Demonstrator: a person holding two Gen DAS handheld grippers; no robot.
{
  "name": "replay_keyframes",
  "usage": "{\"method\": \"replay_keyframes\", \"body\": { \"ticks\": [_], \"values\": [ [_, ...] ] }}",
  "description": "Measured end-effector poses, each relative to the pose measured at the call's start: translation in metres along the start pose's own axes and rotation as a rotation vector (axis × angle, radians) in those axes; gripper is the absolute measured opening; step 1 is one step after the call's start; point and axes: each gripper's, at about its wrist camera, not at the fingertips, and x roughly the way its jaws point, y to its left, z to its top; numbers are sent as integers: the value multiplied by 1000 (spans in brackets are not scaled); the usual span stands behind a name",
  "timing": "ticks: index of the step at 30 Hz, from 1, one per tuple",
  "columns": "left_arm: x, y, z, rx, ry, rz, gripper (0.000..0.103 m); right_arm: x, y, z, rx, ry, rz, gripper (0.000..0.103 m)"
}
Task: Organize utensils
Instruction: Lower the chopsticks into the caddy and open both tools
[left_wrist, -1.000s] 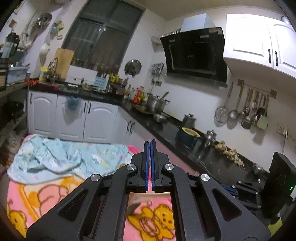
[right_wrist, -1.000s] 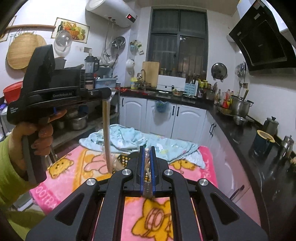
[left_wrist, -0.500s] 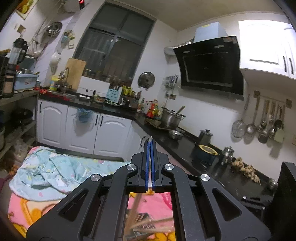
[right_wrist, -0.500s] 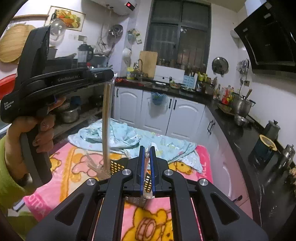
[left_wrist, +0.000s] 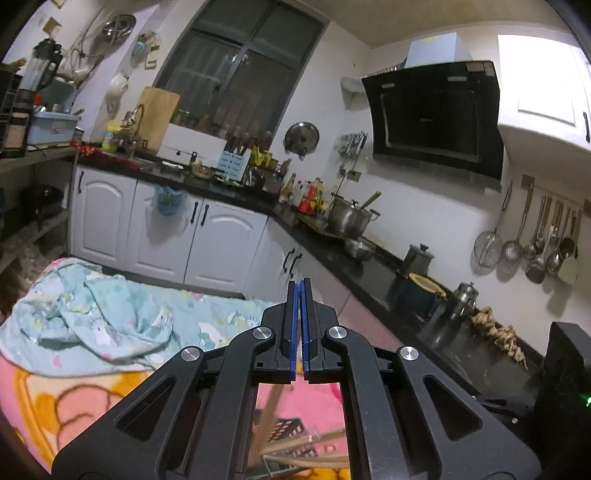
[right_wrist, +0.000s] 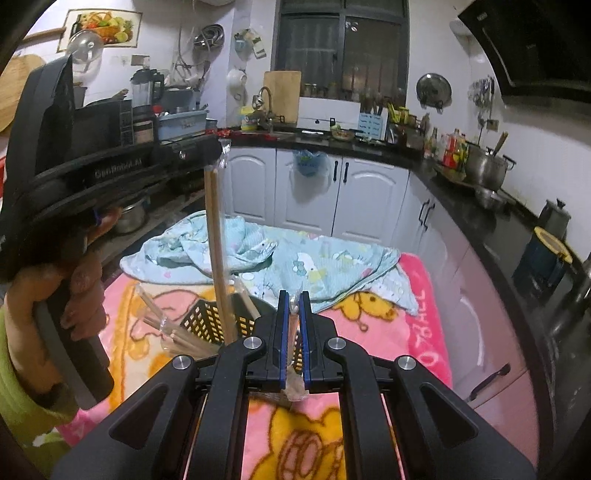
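Left gripper (right_wrist: 218, 155) clamps wrapped wooden chopsticks (right_wrist: 216, 254) (upright); right gripper (right_wrist: 294, 332) pinches crinkly wrapper (right_wrist: 294, 369)

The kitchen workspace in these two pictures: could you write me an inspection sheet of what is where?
Surface: pink cartoon blanket.
Job's things: black slotted utensil basket holding wrapped chopsticks; another wrapped chopstick pair hangs upright over it.
Clutter: crumpled blue cloth behind the basket.
Grippers: left gripper shut on the hanging pair's top; right gripper shut on a plastic-wrapped item.
Cables: nothing seen.
Surroundings: black countertop, steel pots, hanging ladles, range hood.
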Motion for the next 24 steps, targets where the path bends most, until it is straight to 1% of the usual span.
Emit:
{"method": "replay_keyframes", "body": {
  "ticks": [3,4,5,7,9,11,12,14,16,19,24],
  "values": [
    [6,3,-11,1,18,0,0,7,-1,-7,23,17,10,7],
    [7,4,-15,1,23,0,0,9,-2,-9,28,22,13,10],
    [9,5,-18,-1,29,1,0,10,-2,-11,32,24,13,17],
    [12,9,-23,-10,39,1,0,8,-4,-16,48,23,15,26],
    [15,12,-26,-21,48,4,0,4,-4,-19,53,20,18,27],
    [17,14,-26,-25,51,7,0,-2,-4,-21,56,9,14,34],
    [17,14,-25,-27,46,7,0,-8,-5,-23,59,-2,15,35],
    [18,14,-24,-23,39,2,0,-16,-5,-27,59,-18,11,42],
    [20,13,-25,-18,43,9,0,-26,-5,-34,64,-31,7,46],
    [22,15,-28,-22,45,13,0,-35,-8,-46,81,-32,12,46],
    [28,16,-43,0,107,21,0,-36,-4,-68,86,-6,26,47]
  ]
}}
